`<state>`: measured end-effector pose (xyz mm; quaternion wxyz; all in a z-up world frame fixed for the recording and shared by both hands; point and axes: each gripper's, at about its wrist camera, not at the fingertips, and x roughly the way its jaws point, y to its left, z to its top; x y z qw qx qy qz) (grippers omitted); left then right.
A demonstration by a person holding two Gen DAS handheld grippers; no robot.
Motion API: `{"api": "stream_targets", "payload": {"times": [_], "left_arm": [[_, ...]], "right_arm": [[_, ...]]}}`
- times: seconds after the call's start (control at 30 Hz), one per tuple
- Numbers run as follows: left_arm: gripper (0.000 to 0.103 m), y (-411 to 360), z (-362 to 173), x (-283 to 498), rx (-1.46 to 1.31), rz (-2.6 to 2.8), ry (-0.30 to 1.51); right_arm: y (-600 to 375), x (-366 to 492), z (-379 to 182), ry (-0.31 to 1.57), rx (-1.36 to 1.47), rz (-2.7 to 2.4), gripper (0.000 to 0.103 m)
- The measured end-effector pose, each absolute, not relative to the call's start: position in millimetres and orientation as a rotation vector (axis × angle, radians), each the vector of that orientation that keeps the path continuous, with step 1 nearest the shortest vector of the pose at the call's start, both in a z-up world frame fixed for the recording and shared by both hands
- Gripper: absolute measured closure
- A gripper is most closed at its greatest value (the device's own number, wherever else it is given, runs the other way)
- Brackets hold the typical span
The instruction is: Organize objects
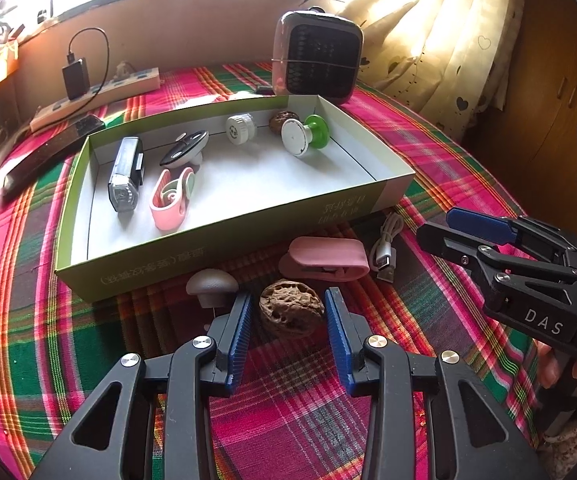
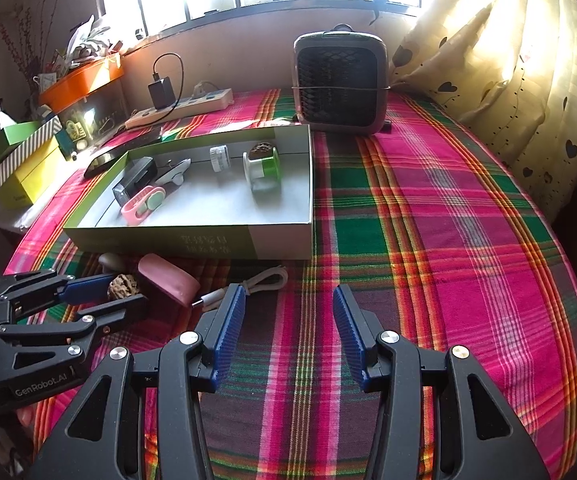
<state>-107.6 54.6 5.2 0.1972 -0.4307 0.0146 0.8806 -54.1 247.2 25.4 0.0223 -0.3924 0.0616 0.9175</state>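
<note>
Nearest the lens, on the plaid cloth, the left gripper is sitting with its jaws parted around a walnut; the blue pads are flanking the nut with a sliver of gap on either side, not yet pressing it. Just left of the walnut a grey mushroom-shaped knob is standing, and just beyond the walnut a pink clip is lying beside a coiled white USB cable. The right gripper is hovering to the right of the walnut, jaws spread wide and holding nothing. Past the walnut the green-sided box is resting, carrying a bike light, a second pink clip, a white-and-green spool and another walnut. Beyond the box a small heater is standing upright.
</note>
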Motion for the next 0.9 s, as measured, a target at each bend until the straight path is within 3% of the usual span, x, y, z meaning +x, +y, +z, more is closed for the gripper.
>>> {"api": "stream_targets", "payload": {"times": [0.9], "left_arm": [[0.073,45.5,3.1,-104.5,-1.181,2.452,-0.015]], "right_arm": [[216.1,-73.6,13.1,0.076,-1.330,2.734,0.056]]}}
